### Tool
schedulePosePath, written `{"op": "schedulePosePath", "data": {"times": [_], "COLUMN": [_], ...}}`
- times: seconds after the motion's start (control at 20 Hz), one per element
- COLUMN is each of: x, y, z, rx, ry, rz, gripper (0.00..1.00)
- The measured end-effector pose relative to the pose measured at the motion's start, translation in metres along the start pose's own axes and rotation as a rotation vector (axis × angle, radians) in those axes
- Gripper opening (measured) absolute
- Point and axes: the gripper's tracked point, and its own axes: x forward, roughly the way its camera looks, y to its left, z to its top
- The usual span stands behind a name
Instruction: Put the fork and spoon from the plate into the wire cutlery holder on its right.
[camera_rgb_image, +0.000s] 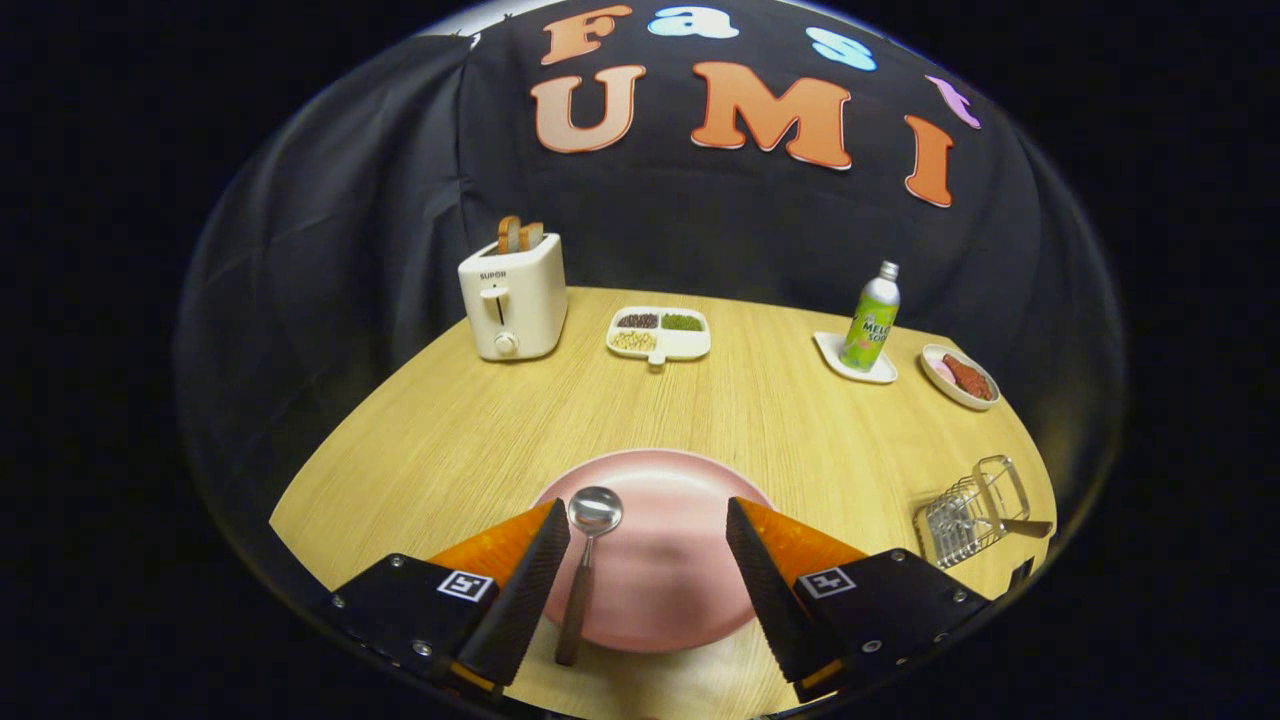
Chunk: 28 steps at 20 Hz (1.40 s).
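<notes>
A pink plate (668, 580) lies on the wooden table, right under my fingers. On its left part rests a spoon (580, 590), bowl pointing away and dark handle reaching over the near rim. It lies just inside my left finger (530, 580), not touched. My gripper (645, 510) is open, its fingers spread wide above the plate with nothing held. The wire cutlery holder (968, 518) stands to the right of the plate near the table's edge. A dark handle (1030, 526) pokes out of it to the right.
At the back of the table (450, 440) stand a white toaster (512, 300) with bread slices, a divided dish (660, 335) of beans, a green bottle (870, 318) on a white coaster and a small dish (960, 377) of red food.
</notes>
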Motion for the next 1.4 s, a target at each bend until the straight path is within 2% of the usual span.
{"op": "schedulePosePath", "data": {"times": [0.3, 0.4, 0.7, 0.85, 0.9, 0.95, 1.0, 1.05, 1.15, 1.4], "x": [0.018, 0.021, 0.031, 0.032, 0.034, 0.035, 0.035, 0.035, 0.034, 0.022], "y": [0.02, 0.02, 0.028, 0.032, 0.031, 0.032, 0.031, 0.032, 0.03, 0.01], "z": [-0.041, -0.053, -0.07, -0.072, -0.071, -0.073, -0.072, -0.072, -0.072, -0.057], "rx": [-0.028, -0.039, -0.049, -0.063, -0.069, -0.066, -0.06, -0.057, -0.047, 0.01], "ry": [0.159, 0.233, 0.38, 0.408, 0.409, 0.415, 0.416, 0.417, 0.419, 0.383], "rz": [0.027, 0.017, 0.063, 0.071, 0.065, 0.072, 0.068, 0.07, 0.073, 0.091], "gripper": [0.95, 0.9, 0.63, 0.42, 0.39, 0.29, 0.24, 0.14, 0.09, 0.06]}}
